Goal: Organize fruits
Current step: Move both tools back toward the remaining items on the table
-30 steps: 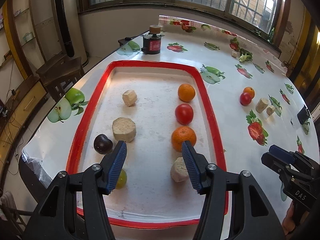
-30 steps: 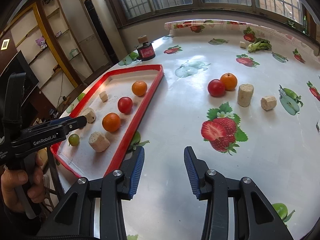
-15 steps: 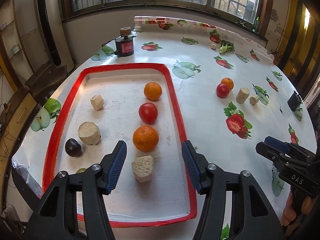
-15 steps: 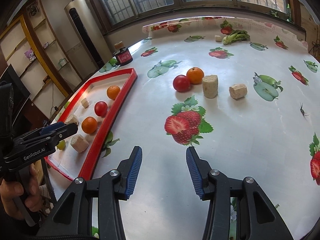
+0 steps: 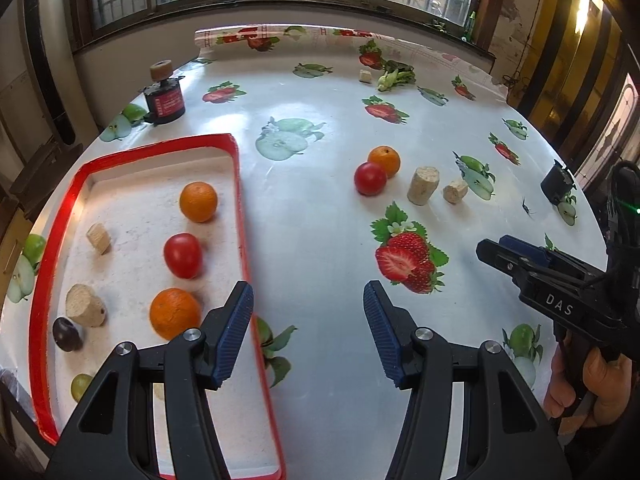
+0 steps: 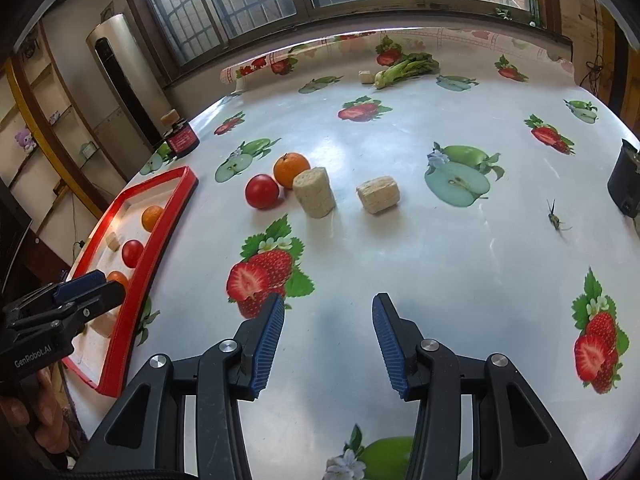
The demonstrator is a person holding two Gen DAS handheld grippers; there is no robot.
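Observation:
A red-rimmed tray (image 5: 240, 200) at the left holds two oranges (image 5: 198, 201), a tomato (image 5: 183, 255), a dark plum (image 5: 67, 334), a green grape (image 5: 81, 386) and beige blocks (image 5: 85, 311). On the tablecloth to its right lie a tomato (image 6: 262, 191), an orange (image 6: 291, 170), a beige cylinder (image 6: 314, 194) and a beige block (image 6: 378, 195). My left gripper (image 5: 307, 286) hangs open over the tray's right rim and the bare cloth. My right gripper (image 6: 328, 298) is open above a printed strawberry, well short of the loose fruit. Nothing sits between either pair of fingers.
A dark jar with a red label (image 5: 164, 98) stands behind the tray. Leafy greens (image 6: 406, 68) lie at the far edge. A black cup (image 6: 624, 184) is at the right edge, with a small insect (image 6: 554, 218) beside it. A hand holds each gripper handle.
Both grippers have swung to the right: the tray has slid left in both views and the loose fruit now sits nearer the centre. The right jaws stand slightly wider.

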